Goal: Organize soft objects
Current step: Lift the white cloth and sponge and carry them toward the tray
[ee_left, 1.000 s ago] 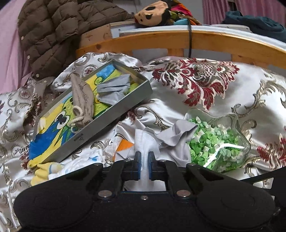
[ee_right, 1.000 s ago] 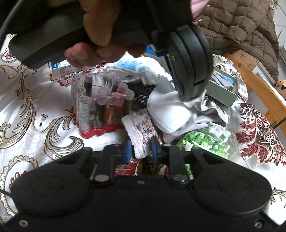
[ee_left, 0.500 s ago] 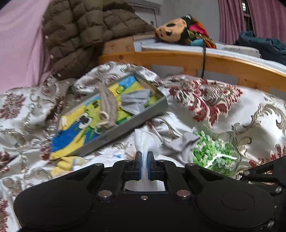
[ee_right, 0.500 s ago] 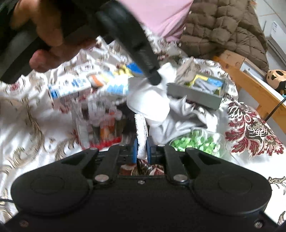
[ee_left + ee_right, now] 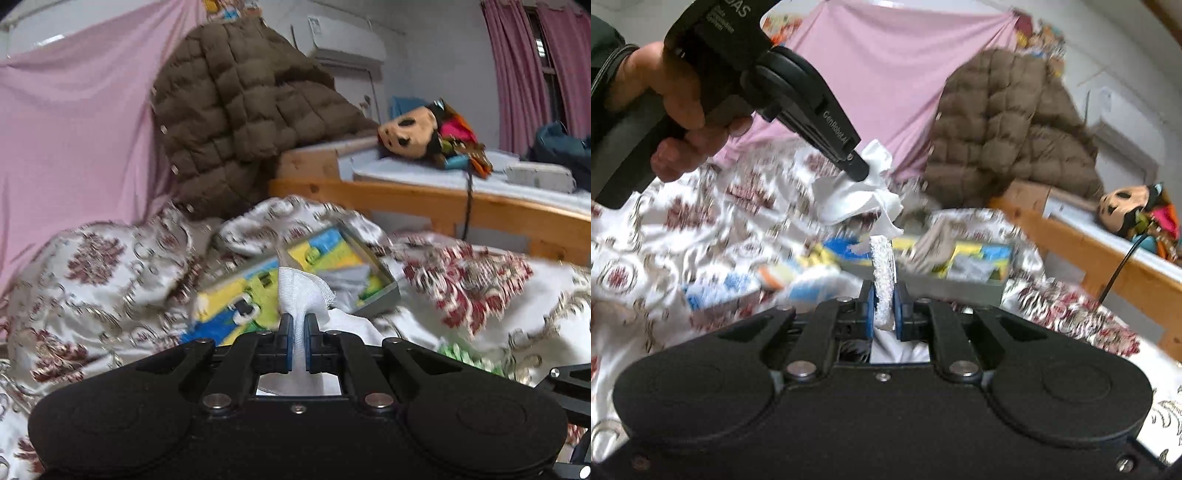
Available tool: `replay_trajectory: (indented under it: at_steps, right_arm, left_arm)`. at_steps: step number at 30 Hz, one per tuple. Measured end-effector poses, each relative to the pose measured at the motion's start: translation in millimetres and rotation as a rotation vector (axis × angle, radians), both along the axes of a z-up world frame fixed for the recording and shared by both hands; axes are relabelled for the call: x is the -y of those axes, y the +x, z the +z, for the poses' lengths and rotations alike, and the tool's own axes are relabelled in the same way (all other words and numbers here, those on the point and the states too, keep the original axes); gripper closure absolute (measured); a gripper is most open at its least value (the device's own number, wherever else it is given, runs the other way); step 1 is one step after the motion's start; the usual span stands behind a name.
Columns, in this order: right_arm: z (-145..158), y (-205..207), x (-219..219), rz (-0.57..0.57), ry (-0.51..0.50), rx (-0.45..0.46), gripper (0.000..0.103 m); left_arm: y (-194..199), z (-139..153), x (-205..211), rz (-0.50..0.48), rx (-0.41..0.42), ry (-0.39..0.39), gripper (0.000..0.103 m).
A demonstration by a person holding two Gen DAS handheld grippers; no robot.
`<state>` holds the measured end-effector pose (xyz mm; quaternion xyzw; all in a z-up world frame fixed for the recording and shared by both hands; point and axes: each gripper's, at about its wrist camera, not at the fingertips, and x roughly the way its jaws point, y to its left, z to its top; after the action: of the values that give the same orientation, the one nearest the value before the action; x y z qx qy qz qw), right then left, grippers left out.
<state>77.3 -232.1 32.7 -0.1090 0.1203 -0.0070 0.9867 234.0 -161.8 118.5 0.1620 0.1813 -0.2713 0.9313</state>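
Two soft pieces are being held above the gray tray (image 5: 376, 295): a white gauze cloth (image 5: 301, 288) is being clamped by the left gripper (image 5: 299, 334), a thick white pad (image 5: 884, 280) by the right gripper (image 5: 884, 310). Both are judged light and limp; a pinch at a bunched edge is advised. Only in the right wrist view is the cloth being shown draping freely below the left gripper.

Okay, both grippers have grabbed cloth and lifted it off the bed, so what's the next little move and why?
Probably carry the white cloth in the left gripper forward over the gray tray and let go there. The tray sits just ahead and already holds folded fabric. The right gripper is shut on a towel, so it can wait its turn.
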Motion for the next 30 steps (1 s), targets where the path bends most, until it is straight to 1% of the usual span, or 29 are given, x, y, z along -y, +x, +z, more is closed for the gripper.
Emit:
replay_trajectory:
  at_steps: [2, 4, 8, 14, 18, 21, 24, 30]
  right_arm:
    - [2, 5, 5, -0.027, 0.008, 0.030, 0.098]
    - [5, 10, 15, -0.043, 0.057, 0.039, 0.098]
    - [6, 28, 37, -0.078, 0.094, 0.083, 0.098]
    - [8, 62, 82, -0.139, 0.237, 0.147, 0.098]
    - [8, 86, 113, -0.173, 0.345, 0.174, 0.098]
    - [1, 109, 130, -0.184, 0.415, 0.180, 0.098]
    - [-5, 130, 145, -0.178, 0.459, 0.171, 0.098]
    - [-22, 167, 160, -0.159, 0.561, 0.146, 0.098]
  left_arm:
    - [-1, 7, 4, 0.015, 0.032, -0.007, 0.098]
    - [0, 13, 11, 0.034, 0.058, -0.007, 0.098]
    - [9, 19, 26, 0.064, 0.057, -0.011, 0.098]
    - [32, 17, 48, 0.117, 0.077, -0.024, 0.097]
    - [58, 12, 66, 0.147, 0.079, -0.037, 0.097]
    - [80, 5, 80, 0.167, 0.075, -0.048, 0.097]
    - [101, -2, 93, 0.178, 0.070, -0.052, 0.097]
    - [136, -14, 113, 0.198, 0.062, -0.092, 0.097]
